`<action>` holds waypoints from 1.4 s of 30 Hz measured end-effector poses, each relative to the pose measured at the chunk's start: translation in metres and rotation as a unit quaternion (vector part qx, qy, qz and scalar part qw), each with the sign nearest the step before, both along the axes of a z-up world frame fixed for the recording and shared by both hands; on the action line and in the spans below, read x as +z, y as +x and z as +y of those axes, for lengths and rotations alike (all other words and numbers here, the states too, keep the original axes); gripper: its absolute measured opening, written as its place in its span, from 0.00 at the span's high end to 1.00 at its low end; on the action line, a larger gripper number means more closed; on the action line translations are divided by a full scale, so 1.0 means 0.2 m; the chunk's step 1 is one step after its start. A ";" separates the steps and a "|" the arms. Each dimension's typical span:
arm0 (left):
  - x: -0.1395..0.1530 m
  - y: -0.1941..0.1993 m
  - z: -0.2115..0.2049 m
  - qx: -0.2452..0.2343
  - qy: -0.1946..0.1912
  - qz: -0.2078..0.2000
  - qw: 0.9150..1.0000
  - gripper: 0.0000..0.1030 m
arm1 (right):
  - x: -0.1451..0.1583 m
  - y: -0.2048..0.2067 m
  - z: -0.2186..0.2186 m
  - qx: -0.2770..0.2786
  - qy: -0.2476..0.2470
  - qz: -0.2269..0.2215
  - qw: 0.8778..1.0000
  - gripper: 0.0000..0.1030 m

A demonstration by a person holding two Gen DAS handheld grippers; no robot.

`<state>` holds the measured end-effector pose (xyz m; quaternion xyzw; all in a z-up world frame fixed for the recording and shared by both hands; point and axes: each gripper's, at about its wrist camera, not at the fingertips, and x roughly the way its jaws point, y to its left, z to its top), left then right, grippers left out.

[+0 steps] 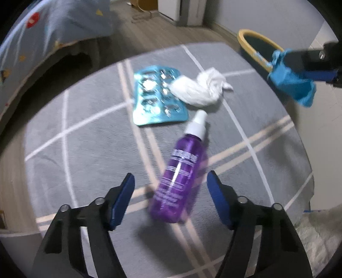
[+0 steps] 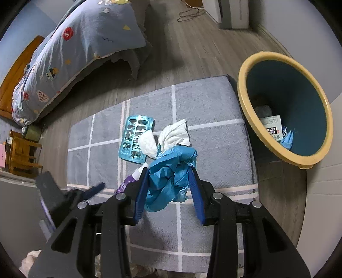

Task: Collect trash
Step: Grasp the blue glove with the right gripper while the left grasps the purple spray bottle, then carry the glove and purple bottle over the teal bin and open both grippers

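Nearest to me, my right gripper (image 2: 168, 188) is clamped on a crumpled blue glove (image 2: 171, 173), the wad bulging out above the pads and hanging clear of the grey checked mat (image 2: 213, 136). My left gripper (image 1: 171, 201) has its jaws spread with nothing pressed between them. Below it, the purple spray bottle (image 1: 181, 171) lies on its side on the mat, white cap pointing away from me. The picture there is smeared, so I can't tell whether either pad touches it.

Just past the bottle's cap sits a crumpled white tissue (image 1: 201, 89), and beside it, touching or slightly under its edge, a teal blister pack (image 1: 156, 98) lies flat, pockets up. From the right wrist view the glove hides part of the tissue.

Off the mat's right edge stands the waste bin (image 2: 243, 85), yellow rim, dark teal inside, mouth open toward me. In it I see a white printed carton (image 2: 271, 126), a scrap of blue material (image 2: 287, 139) next to it and something grey and crumpled deeper in. Nothing covers the bin's mouth.

Further back is wood-look floor, a bed with a patterned blue quilt (image 2: 85, 42) to the left, wooden furniture (image 2: 23, 154) beside the mat, and a loose cable (image 2: 190, 12) by a white unit at the far wall.
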<state>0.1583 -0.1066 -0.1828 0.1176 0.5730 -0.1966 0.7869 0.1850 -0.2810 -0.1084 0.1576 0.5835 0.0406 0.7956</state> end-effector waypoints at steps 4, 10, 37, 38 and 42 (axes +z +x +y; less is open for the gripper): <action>-0.04 0.01 -0.04 -0.009 0.006 -0.001 1.000 0.47 | 0.00 0.00 0.00 0.003 0.006 -0.001 1.000 0.63; -0.07 0.00 -0.06 -0.019 0.013 -0.009 1.000 0.57 | 0.02 -0.01 0.02 0.010 0.005 -0.008 1.000 0.63; 0.40 -0.12 -0.12 -0.031 -0.062 -0.103 0.992 0.68 | 0.16 0.00 -0.13 -0.027 0.010 -0.052 0.998 0.63; 0.42 -0.10 -0.13 -0.029 -0.063 -0.106 0.992 0.68 | 0.17 0.00 -0.15 -0.032 0.010 -0.055 0.998 0.63; 0.51 -0.07 -0.18 -0.038 -0.067 -0.122 0.990 0.68 | 0.20 0.02 -0.23 -0.051 0.016 -0.065 0.996 0.63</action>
